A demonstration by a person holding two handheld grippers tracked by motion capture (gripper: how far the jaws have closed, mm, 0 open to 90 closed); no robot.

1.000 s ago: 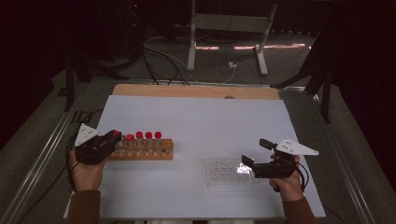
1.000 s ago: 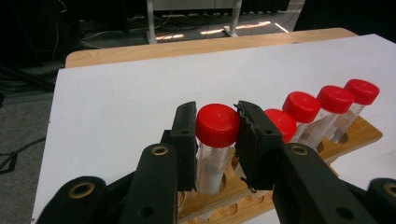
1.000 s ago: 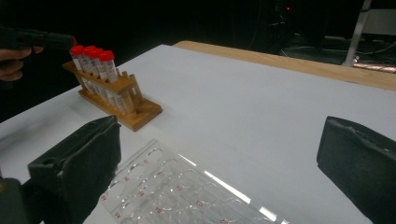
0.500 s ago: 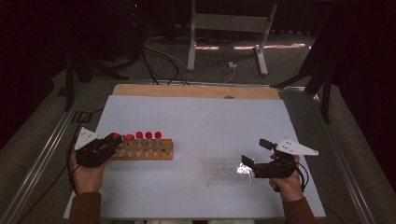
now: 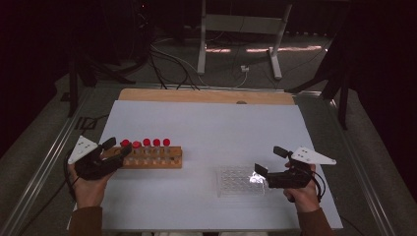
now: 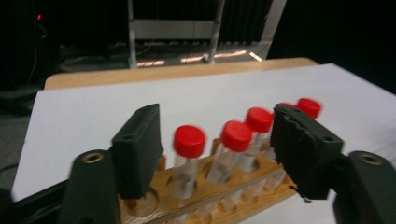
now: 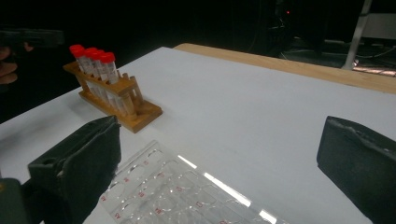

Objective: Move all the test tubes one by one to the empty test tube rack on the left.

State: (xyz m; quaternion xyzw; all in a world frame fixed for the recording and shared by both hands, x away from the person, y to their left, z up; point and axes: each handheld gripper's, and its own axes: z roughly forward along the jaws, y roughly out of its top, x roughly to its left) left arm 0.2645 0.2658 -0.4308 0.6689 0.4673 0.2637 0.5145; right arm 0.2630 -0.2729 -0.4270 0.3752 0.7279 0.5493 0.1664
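Five red-capped clear tubes (image 5: 146,143) stand in a wooden rack (image 5: 152,158) between the left gripper's (image 5: 118,146) just-opening jaws, none gripped, while rightward the right gripper (image 5: 268,161) gapes empty over a clear plastic well plate (image 5: 238,181), whose red markings show in the right gripper view.

— Blurry at the far red caps (image 6: 308,107) in the left gripper view. Hidden behind the right-hand fingers (image 6: 306,149), one cap.

— Cut off at the bottom, the wooden rack (image 6: 205,198). Same for the clear tray (image 7: 182,196) in the right gripper view. Too small to read, the red marks on it.
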